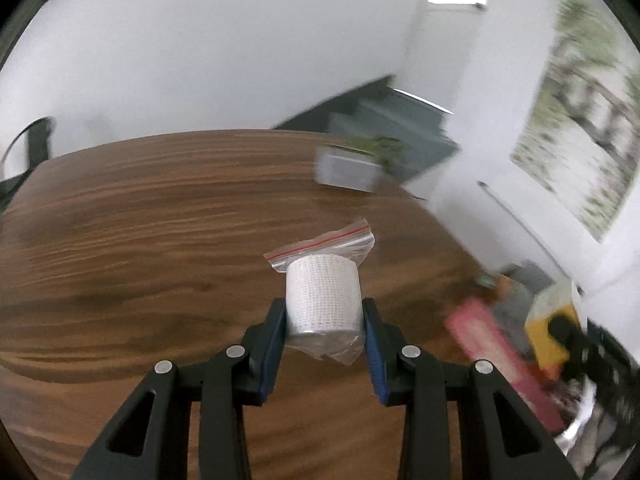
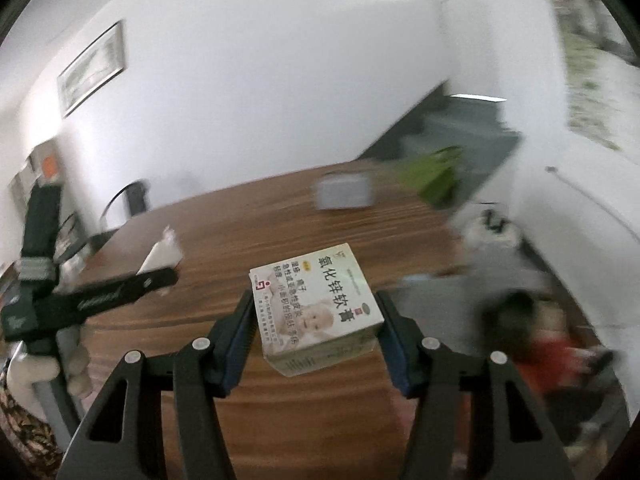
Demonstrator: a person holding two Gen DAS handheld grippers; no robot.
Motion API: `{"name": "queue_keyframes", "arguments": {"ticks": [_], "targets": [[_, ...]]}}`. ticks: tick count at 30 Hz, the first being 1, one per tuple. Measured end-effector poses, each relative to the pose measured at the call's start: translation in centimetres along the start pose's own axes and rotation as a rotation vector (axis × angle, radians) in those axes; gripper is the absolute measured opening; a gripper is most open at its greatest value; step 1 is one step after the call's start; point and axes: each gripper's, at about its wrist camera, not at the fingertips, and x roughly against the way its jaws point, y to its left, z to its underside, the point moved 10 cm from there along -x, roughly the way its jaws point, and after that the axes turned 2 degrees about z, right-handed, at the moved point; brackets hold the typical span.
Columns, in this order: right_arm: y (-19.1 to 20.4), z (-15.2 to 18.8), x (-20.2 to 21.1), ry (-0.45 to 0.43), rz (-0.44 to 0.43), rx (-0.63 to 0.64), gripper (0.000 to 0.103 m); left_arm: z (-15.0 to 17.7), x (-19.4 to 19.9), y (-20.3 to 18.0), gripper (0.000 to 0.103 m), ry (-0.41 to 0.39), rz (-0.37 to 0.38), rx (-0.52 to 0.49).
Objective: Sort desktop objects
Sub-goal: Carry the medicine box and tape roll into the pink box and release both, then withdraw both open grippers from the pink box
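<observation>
Gripping: L gripper (image 1: 324, 312) gauze roll (image 1: 323, 295); R gripper (image 2: 316, 308) ointment box (image 2: 316, 300).

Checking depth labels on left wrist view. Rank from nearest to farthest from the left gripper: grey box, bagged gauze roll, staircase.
1. bagged gauze roll: clamped between the fingers of the left gripper, above the wooden table.
2. grey box: at the table's far edge, right of centre.
3. staircase: beyond the table, behind the box.
</observation>
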Motion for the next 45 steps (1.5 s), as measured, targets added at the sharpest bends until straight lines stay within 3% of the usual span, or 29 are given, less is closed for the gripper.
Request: {"name": "queue_keyframes", "arguments": {"ticks": [8,13,17,25,32,45], "targets": [[-13.3,0.2,8.0,-0.091,0.19,-0.151,0.061,4.0,-1.3,-16.2,0.038,0.086,0.239,-0.165],[-16.8,1.1,9.8,-0.105,0.217,-0.196,0.061,6.5,-2.7,-23.2,0.038,0.138,0.32,-0.25],[-17.8,1.3,10.5,-0.119,0.2,-0.219,0.061,8.1,-3.6,-25.7,0.038,0.164,0.314,-0.301],[-15.9,0.4,9.7,-0.132,0.128,-0.178,0.061,8.7,-4.4,-26.1,0.044,0.168,0.289,-0.337],[-12.4,-0.1,7.9,-0.1,0.057,-0.109,0.062,7.6,-2.3,-22.7,0.044,0.105,0.256,-0.284],[-9.6,2.7,2.6,0.058,0.109,0.004,0.065,8.2,-1.2,-17.4,0.044,0.09,0.188,-0.223]]}}
